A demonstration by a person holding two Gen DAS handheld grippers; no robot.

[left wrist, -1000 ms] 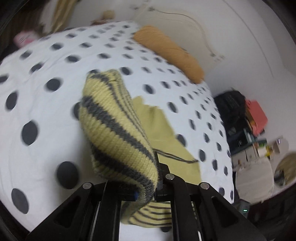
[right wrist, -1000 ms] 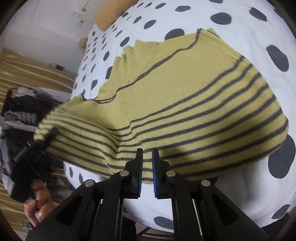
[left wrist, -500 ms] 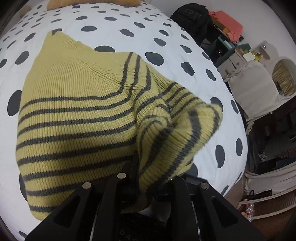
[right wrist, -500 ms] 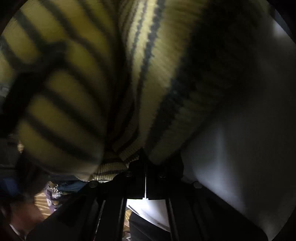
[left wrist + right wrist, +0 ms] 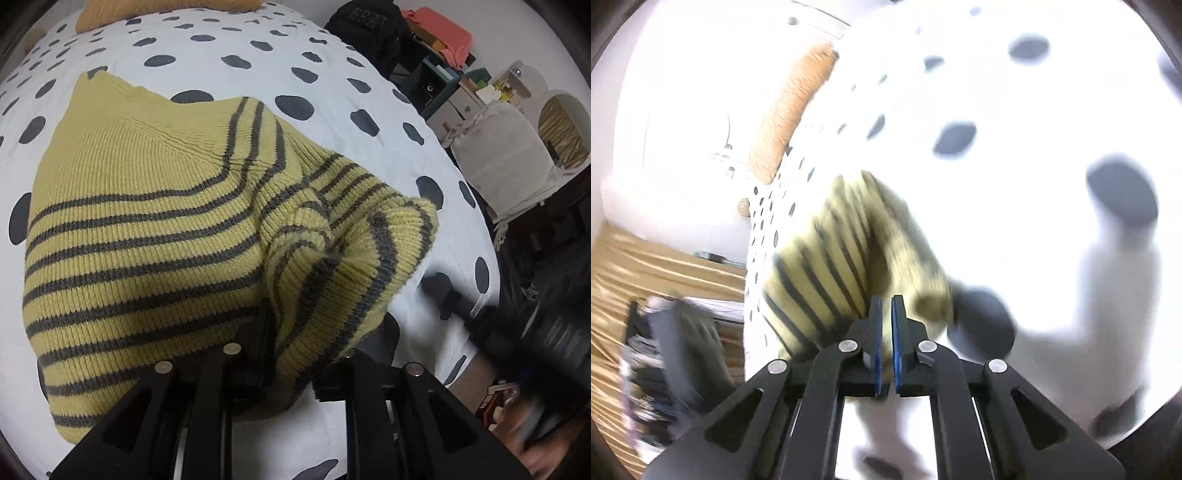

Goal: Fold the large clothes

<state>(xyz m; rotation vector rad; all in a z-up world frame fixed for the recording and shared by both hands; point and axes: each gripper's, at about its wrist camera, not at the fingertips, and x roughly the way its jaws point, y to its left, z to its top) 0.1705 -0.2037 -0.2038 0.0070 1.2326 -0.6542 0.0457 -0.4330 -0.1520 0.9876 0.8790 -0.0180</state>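
A yellow knit sweater with grey stripes lies folded over on the white dotted bed cover. My left gripper is shut on a bunched striped edge of the sweater, which drapes over its fingers. In the right wrist view the sweater is blurred and lies just beyond my right gripper. The right jaws stand nearly closed with a thin gap and nothing between them.
An orange pillow lies at the head of the bed; it also shows in the right wrist view. A black bag, shelves and a covered chair stand right of the bed. A clothes pile is at the left.
My right gripper has let go of the sweater and pulled back from it. My left gripper still holds its edge, with the sweater now laid lower on the bed.
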